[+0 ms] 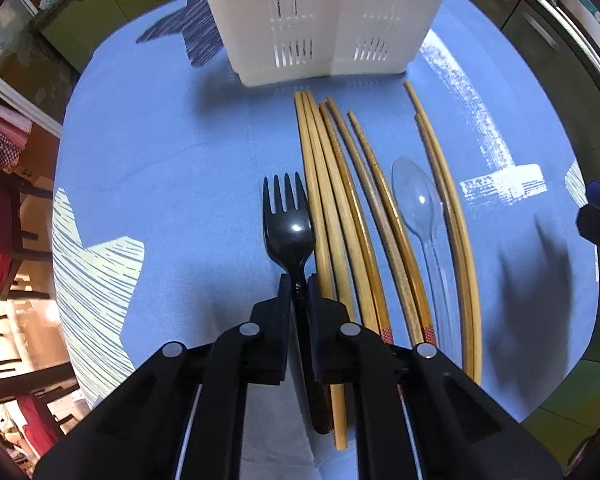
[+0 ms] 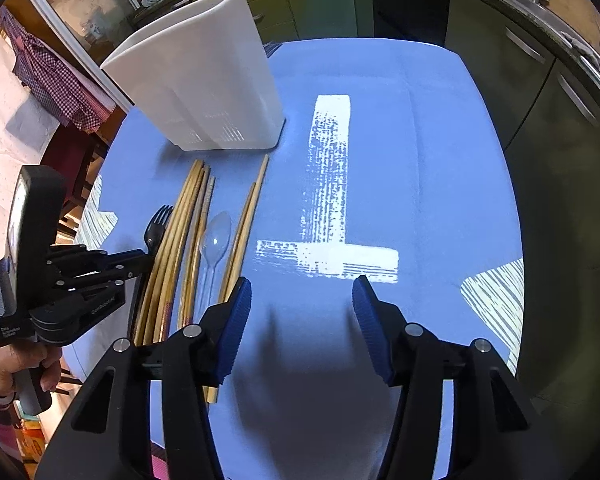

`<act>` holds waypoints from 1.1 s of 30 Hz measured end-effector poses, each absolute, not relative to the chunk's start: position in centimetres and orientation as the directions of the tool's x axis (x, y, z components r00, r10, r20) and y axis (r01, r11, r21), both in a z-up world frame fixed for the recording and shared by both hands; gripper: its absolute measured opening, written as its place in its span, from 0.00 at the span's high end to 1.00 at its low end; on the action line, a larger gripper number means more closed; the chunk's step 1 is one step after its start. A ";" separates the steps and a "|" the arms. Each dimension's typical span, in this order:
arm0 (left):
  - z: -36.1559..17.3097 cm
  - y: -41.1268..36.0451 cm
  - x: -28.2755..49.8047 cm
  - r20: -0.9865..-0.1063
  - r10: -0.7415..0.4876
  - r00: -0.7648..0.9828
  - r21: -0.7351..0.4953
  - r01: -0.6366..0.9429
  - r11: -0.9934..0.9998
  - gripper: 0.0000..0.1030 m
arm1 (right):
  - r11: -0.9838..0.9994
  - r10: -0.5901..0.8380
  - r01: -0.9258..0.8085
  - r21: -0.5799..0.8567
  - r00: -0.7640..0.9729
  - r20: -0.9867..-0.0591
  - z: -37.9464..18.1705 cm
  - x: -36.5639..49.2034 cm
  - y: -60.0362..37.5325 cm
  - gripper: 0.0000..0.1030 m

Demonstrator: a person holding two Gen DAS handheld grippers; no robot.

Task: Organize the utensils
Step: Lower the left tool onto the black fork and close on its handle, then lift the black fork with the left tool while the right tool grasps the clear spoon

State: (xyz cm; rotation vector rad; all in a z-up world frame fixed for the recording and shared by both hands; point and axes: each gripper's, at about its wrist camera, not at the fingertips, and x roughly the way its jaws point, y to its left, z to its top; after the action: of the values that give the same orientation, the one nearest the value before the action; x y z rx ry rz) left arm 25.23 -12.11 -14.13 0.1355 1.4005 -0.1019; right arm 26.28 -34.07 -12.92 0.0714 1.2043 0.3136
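Observation:
A black plastic fork [image 1: 289, 228] lies on the blue tablecloth [image 1: 172, 152], tines toward the white utensil holder [image 1: 324, 20]. My left gripper [image 1: 299, 284] is shut on the fork's neck, pointing straight down. To the fork's right lie several wooden chopsticks [image 1: 340, 208] and a clear plastic spoon [image 1: 418, 204]. In the right wrist view the fork [image 2: 158, 226], chopsticks [image 2: 180, 240] and spoon [image 2: 216, 236] sit left of my right gripper [image 2: 302, 300], which hangs open above bare cloth with nothing between its blue pads [image 2: 236, 328]. The left gripper [image 2: 140, 260] shows there too, held by a hand [image 2: 8, 364].
The white utensil holder [image 2: 204, 80] stands at the far side of the table. The tablecloth [image 2: 420, 160] has white and pale printed patches. Dark green cabinets [image 2: 540, 100] line the far and right sides; chairs [image 1: 4, 240] stand to the left.

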 end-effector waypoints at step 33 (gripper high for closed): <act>-14.1 -10.2 25.6 -0.972 0.097 0.216 0.144 0.212 0.967 0.91 | 0.941 0.169 -0.315 0.126 0.112 -0.979 -18.0 27.9 -22.5 0.78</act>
State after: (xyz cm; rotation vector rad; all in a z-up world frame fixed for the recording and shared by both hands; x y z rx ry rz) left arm 25.64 -10.20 -14.09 0.2687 1.3559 -0.0811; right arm 27.86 -22.51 -17.99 -0.1243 1.4152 0.3566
